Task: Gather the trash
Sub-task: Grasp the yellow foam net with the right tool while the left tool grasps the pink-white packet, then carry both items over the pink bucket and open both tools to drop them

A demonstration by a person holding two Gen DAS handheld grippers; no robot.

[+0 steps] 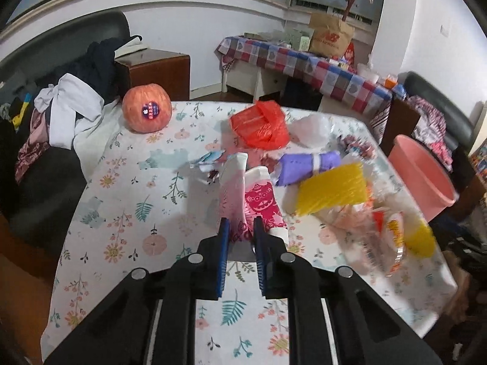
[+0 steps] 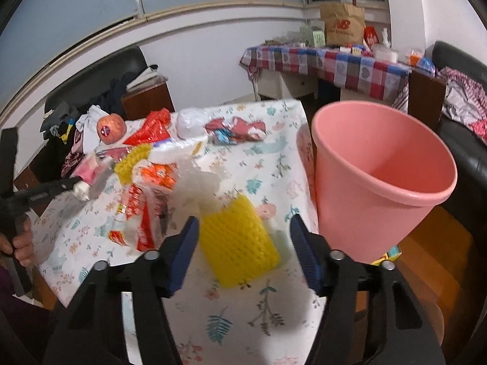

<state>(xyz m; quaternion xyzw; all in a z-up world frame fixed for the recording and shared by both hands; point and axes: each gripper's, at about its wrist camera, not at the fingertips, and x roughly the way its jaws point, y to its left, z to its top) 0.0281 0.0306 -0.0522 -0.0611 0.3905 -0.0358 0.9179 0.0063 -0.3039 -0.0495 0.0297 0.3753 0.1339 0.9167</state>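
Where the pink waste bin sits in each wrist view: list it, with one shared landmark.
Left wrist view: pink waste bin at the right edge, beyond the floral table's far right corner.
Right wrist view: pink waste bin large, right of centre, beside the table edge.
Shared landmark: the stickered apple.

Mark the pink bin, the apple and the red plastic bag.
pink bin (image 2: 365, 200), right wrist view, outer wall below the rim
apple (image 1: 147, 111), left wrist view, front face at the sticker
red plastic bag (image 1: 260, 126), left wrist view, middle of the crumpled bag
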